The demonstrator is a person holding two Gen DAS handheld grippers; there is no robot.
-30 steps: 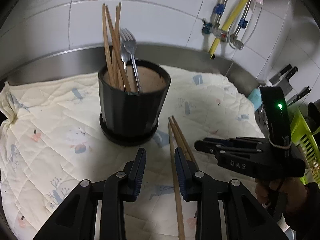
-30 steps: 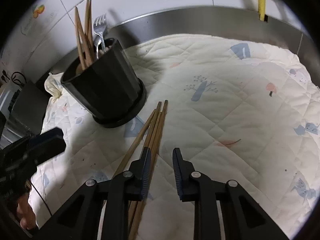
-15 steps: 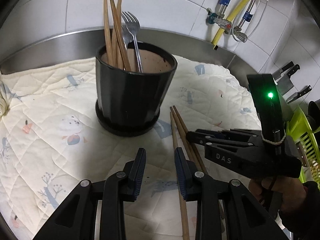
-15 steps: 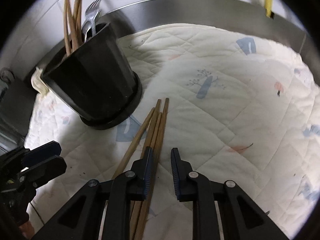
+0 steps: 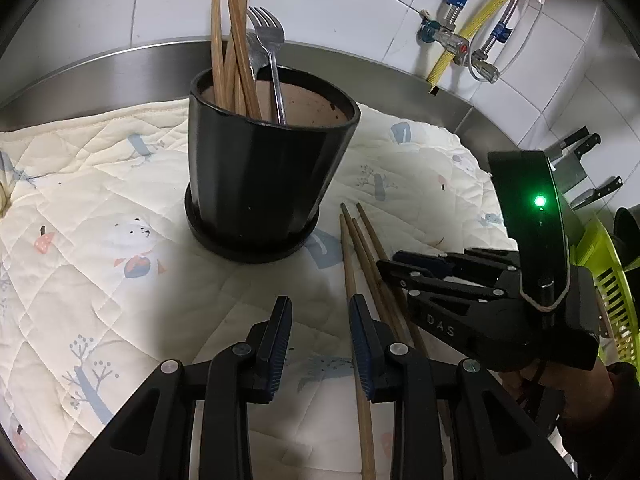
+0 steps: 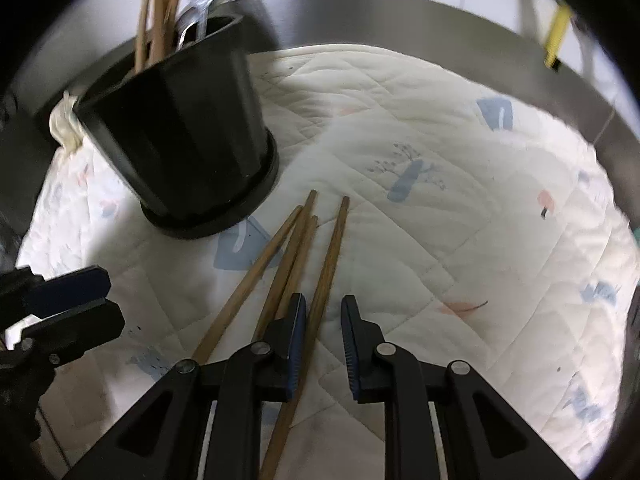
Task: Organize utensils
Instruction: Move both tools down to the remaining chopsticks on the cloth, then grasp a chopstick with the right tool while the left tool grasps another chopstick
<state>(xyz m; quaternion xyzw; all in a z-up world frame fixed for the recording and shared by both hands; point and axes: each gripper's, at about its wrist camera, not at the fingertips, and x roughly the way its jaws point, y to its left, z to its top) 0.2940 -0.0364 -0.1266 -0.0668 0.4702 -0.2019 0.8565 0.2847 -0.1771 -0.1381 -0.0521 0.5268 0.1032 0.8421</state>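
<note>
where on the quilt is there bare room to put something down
Bare quilt runs right of the loose chopsticks out to the steel rim. In the left wrist view there is more left of the black pot. It is crowded between pot and chopsticks, where the right gripper hangs open.

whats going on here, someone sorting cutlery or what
A person holding two handheld grippers is tidying utensils on a quilted cloth. A black pot already holds several chopsticks and a fork. Four loose chopsticks lie beside it. The right gripper is open, low over one of them; the left gripper is open and empty.
</note>
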